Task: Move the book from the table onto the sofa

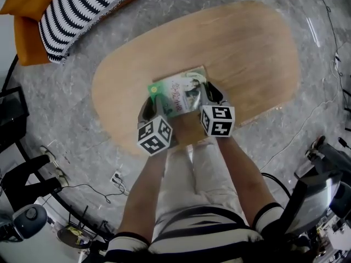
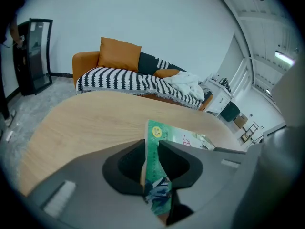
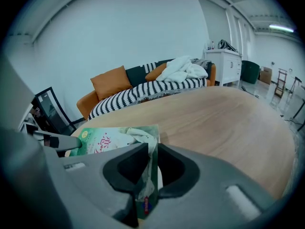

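Head view: the book (image 1: 178,92) is over the near side of the tabletop (image 1: 247,53), left gripper (image 1: 149,104) at its left edge, right gripper (image 1: 211,93) at its right; the sofa (image 1: 33,15) lies far left. Left gripper view: jaws clamped on the book's edge. Right gripper view: jaws clamped likewise.

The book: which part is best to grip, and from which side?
Its near corners, from the person's side: the book is thin and flat, so jaws close across its covers. The left gripper and right gripper pinch it there.
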`<action>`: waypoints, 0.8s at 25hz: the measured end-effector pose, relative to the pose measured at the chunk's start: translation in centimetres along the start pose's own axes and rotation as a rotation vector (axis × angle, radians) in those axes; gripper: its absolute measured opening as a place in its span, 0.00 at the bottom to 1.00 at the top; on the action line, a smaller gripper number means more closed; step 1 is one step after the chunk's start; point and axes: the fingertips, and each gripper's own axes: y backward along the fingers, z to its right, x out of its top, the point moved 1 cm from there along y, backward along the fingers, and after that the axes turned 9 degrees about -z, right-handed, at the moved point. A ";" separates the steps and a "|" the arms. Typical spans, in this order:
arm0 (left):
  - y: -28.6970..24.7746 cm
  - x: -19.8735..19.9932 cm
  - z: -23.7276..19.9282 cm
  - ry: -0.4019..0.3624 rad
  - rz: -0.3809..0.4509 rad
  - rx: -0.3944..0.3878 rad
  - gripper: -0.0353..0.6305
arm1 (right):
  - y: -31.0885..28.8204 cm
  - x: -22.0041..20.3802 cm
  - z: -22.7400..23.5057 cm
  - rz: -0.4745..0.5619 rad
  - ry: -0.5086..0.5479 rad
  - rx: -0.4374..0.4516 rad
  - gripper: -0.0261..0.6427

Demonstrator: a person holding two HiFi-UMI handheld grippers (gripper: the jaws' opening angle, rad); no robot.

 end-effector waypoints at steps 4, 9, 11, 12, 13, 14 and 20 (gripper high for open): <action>2.2 0.0 -1.2 0.015 0.022 -0.013 0.18 | 1.8 0.1 -1.8 0.042 -0.027 0.006 0.10; 5.2 0.6 -2.0 0.023 0.064 -0.031 0.17 | 4.3 0.6 -3.8 0.088 -0.040 0.022 0.09; 6.5 1.0 -2.2 0.028 0.081 -0.041 0.17 | 5.4 1.0 -4.6 0.110 -0.039 0.028 0.09; 7.1 1.2 -2.4 0.031 0.089 -0.047 0.17 | 6.1 1.1 -5.1 0.122 -0.039 0.031 0.09; 7.8 1.4 -2.5 0.033 0.096 -0.054 0.17 | 6.8 1.3 -5.5 0.134 -0.040 0.034 0.09; 8.6 1.7 -2.6 0.034 0.104 -0.060 0.17 | 7.5 1.6 -6.0 0.147 -0.041 0.037 0.09; 13.0 4.4 -2.1 0.012 0.163 -0.108 0.17 | 12.0 4.0 -8.1 0.232 -0.047 0.059 0.08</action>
